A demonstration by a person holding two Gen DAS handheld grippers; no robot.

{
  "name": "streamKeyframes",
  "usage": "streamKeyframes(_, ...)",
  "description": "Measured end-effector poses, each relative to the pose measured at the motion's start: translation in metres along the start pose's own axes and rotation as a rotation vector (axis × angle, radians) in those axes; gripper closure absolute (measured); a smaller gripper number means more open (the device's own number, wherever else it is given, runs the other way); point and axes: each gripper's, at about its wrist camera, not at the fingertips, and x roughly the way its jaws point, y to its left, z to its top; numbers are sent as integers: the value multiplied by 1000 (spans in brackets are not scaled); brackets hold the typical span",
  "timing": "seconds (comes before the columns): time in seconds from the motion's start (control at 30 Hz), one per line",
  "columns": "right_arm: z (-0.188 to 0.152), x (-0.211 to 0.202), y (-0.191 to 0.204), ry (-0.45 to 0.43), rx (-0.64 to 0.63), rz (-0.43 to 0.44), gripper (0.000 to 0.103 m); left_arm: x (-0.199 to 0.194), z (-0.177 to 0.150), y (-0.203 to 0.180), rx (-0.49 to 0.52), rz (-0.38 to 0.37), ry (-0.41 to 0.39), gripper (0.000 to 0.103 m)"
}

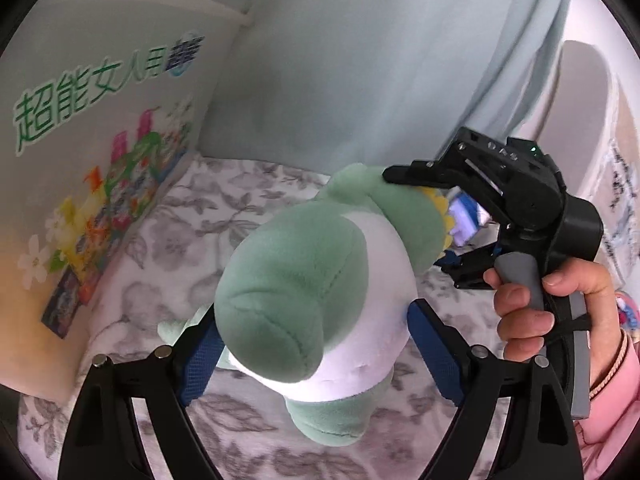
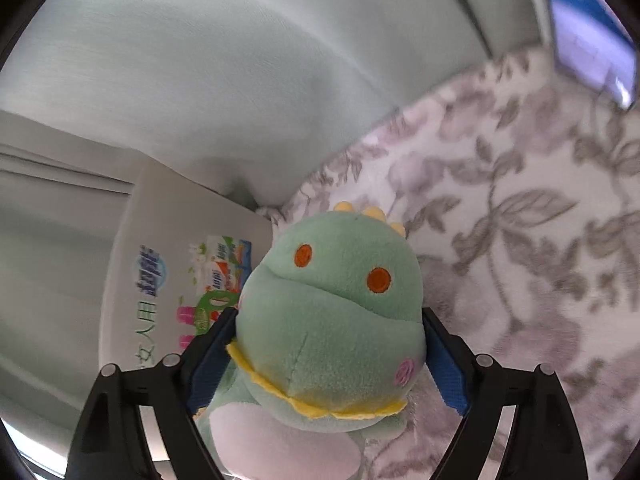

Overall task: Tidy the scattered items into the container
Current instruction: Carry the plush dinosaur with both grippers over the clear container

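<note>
Both grippers clamp the green dinosaur plush (image 1: 320, 280) above the flowered bed (image 1: 248, 208).

My left gripper (image 1: 316, 344) points downward, fingers wide around its belly; my right gripper (image 2: 326, 354) grips the head. A printed cardboard box (image 1: 92, 168) stands left, a curtain (image 1: 360, 60) behind.

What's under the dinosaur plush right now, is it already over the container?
Under the green dinosaur plush only the floral bedspread shows. The printed cardboard box stands apart to one side, not beneath it. The spot directly below the plush's belly is covered by its own body.
</note>
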Motion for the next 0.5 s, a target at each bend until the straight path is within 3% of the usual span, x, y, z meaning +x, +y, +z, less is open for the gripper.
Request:
streamKeyframes(0.33,-13,-100,41,-151,-53,-19,14,-51,22,-43,69,-109,-100,14)
streamKeyframes(0.5,-19,-137,80,-210,-114,-10,14,-85,37,-51,85,-132,-169,14)
